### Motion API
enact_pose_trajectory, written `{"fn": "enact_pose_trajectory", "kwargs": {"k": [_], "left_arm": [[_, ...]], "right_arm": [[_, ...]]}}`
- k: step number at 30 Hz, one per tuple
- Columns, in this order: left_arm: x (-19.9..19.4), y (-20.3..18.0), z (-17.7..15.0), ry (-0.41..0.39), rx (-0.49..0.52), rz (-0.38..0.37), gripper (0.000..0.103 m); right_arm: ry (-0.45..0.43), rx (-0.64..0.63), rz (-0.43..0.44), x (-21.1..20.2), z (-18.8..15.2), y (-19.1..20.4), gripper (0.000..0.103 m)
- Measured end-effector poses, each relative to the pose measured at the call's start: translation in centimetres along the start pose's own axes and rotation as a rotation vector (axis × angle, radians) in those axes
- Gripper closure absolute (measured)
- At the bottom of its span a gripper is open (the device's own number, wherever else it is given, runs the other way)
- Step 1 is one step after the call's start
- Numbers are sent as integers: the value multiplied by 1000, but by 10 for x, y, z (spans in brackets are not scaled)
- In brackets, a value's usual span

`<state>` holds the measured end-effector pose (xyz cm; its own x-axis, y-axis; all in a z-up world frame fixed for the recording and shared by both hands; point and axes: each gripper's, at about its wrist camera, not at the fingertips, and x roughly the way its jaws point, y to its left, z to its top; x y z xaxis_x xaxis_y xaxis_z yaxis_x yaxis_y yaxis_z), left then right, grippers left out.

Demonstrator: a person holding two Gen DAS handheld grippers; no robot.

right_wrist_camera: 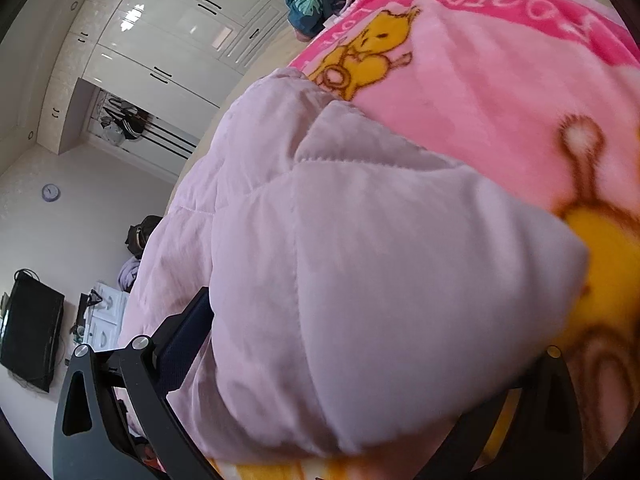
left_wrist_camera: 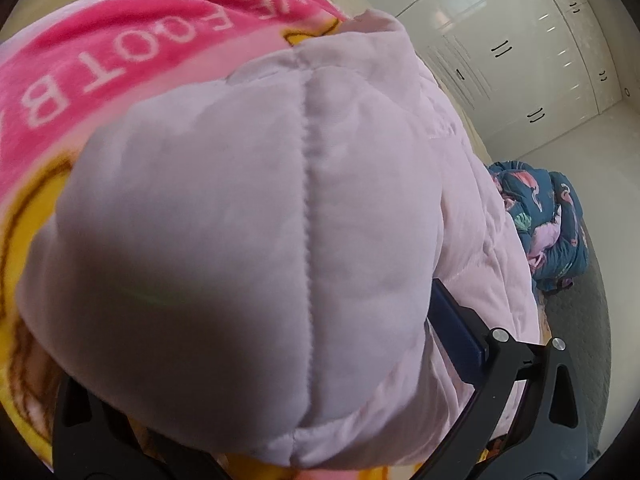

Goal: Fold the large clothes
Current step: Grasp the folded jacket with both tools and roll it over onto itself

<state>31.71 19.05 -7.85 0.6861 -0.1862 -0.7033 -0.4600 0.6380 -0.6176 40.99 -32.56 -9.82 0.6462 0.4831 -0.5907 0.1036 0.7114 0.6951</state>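
Lilac quilted garment (left_wrist_camera: 248, 240) bulges between both tongs, lying on a pink cartoon blanket (right_wrist_camera: 500, 92). Left tongs (left_wrist_camera: 280, 420) and right tongs (right_wrist_camera: 320, 420) each look clenched on its padded fold.

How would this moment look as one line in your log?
left jaws: shut on quilted garment | right jaws: shut on quilted garment | under: pink blanket

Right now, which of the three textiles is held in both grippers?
The pale lilac quilted garment; it bulges between each gripper's fingers. The pink cartoon blanket lies underneath, and the dark teal flamingo-print bundle lies apart.
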Motion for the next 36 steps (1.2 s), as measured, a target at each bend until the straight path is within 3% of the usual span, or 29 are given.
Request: {"fn": "enact_pose_trajectory", "kwargs": {"k": [2, 3, 4, 7, 10, 14, 17, 24, 31, 36], "left_arm": [[0, -5, 0, -11, 12, 9, 10], [0, -8, 1, -14, 25, 18, 13], [-1, -13, 2, -20, 44, 25, 22], [-9, -35, 3, -51, 146, 58, 45], [-17, -47, 4, -64, 221, 79, 58], [-33, -65, 3, -109, 308, 109, 69], [-45, -77, 2, -145, 365, 136, 72], [-86, -106, 0, -212, 437, 106, 73], [-123, -109, -14, -241, 472, 70, 73], [-145, -102, -30, -244, 481, 50, 73]], "right_arm": [[-14, -24, -4, 3, 2, 2, 12], [-17, -37, 10, 3, 2, 5, 24], [-22, -48, 16, 4, 2, 7, 35], [-48, -153, 17, -3, 4, 23, 56], [-55, -246, -5, -8, 6, 40, 65], [-70, -401, -42, -17, 2, 65, 69], [-105, -552, -63, -27, -6, 90, 71], [-162, -783, 5, -67, -19, 137, 73], [-184, -882, 35, -104, -32, 162, 74], [-201, -890, 54, -133, -47, 158, 74]]}}
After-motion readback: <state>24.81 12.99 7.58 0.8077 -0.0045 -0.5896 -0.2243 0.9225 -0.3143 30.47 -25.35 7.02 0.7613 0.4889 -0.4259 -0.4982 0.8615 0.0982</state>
